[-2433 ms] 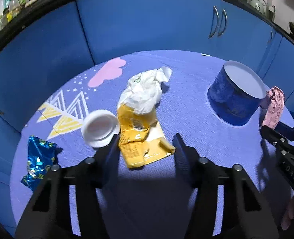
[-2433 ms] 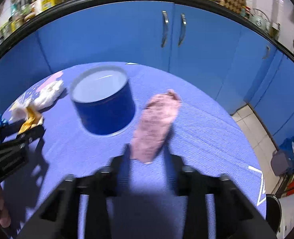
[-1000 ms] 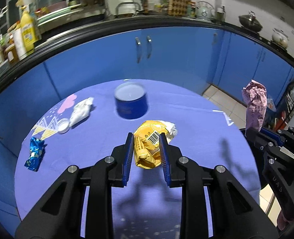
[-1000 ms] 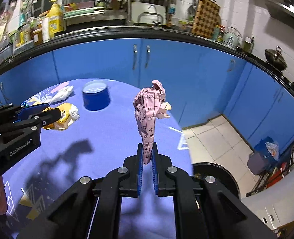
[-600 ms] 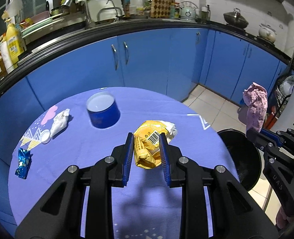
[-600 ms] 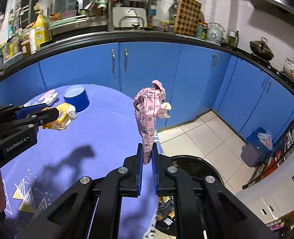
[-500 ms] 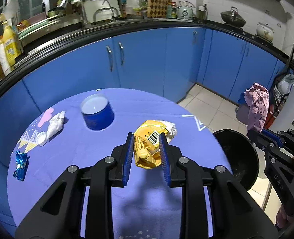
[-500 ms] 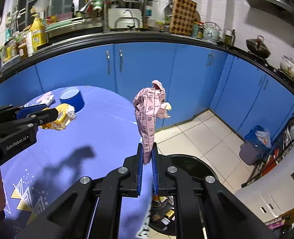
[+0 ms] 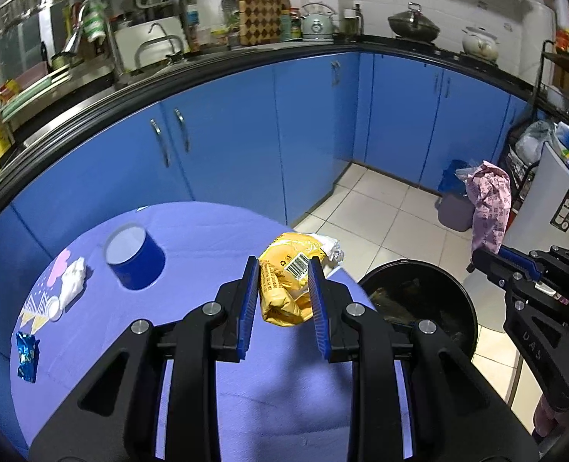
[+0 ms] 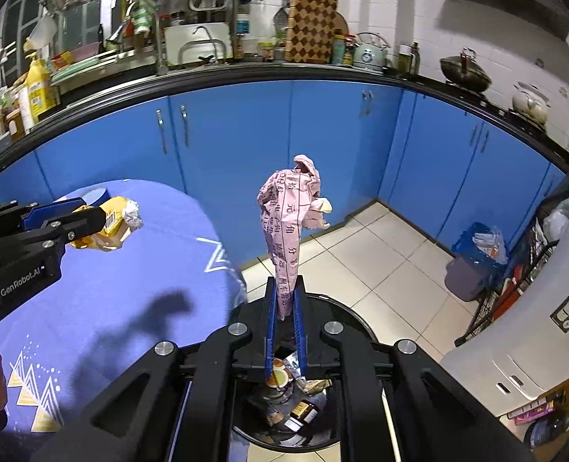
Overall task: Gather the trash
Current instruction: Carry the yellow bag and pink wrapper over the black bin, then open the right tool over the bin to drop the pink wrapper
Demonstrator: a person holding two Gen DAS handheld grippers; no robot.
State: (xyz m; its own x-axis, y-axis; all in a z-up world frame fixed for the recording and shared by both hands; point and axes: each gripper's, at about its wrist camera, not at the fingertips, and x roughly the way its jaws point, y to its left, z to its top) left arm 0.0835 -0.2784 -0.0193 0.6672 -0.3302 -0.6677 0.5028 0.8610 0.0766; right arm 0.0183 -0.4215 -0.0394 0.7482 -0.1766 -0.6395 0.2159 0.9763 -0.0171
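My left gripper is shut on a crumpled yellow wrapper with a barcode, held above the purple table's right edge. My right gripper is shut on a crumpled pink wrapper that stands upright, directly above the black trash bin. The bin sits on the floor right of the table and holds several pieces of trash. The pink wrapper and right gripper show at right in the left wrist view. The left gripper with the yellow wrapper shows at left in the right wrist view.
On the table stand a blue round tin, a white crumpled tissue, a white lid and a blue foil wrapper. Blue cabinets ring the room. A small grey bin with a blue bag stands by a white appliance.
Both grippers have swung right from over the table toward the black bin. The right gripper with the pink wrapper now hangs over the bin; the yellow wrapper is near the table's edge.
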